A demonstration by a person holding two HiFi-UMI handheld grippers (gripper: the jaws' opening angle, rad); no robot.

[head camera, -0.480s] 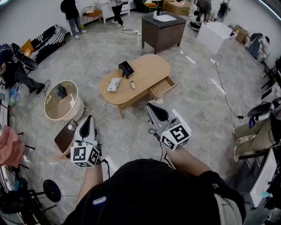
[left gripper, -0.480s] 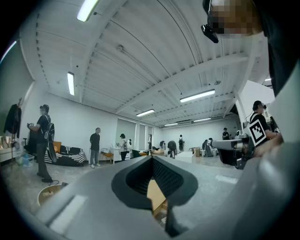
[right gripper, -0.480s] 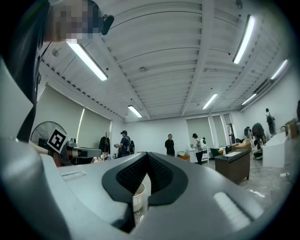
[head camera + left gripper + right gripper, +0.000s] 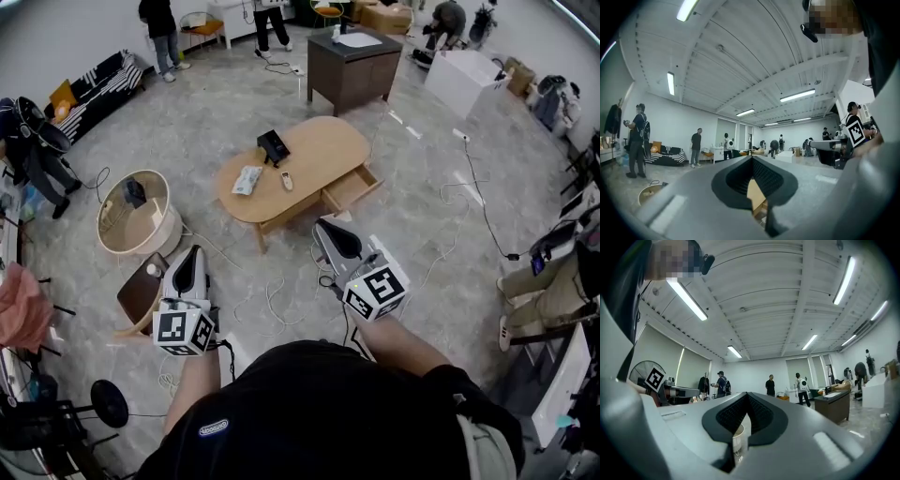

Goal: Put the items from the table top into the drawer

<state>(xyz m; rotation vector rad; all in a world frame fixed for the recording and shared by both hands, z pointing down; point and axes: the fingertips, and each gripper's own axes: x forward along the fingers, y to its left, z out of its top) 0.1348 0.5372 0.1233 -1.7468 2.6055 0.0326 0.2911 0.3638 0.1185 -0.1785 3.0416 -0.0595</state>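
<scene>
Only overhead, the open drawer (image 4: 349,186)

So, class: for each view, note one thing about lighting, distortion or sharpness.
Head view: the wide lens bends the floor around the table; light is even, shadows faint. Left gripper view: black corners, a glaring ceiling light, and the left gripper near the lens looks soft. Right gripper view: the same dark rim, a bright strip light, the right gripper soft too.

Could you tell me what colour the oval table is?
Light tan wood; the table shows best in the head view.
</scene>
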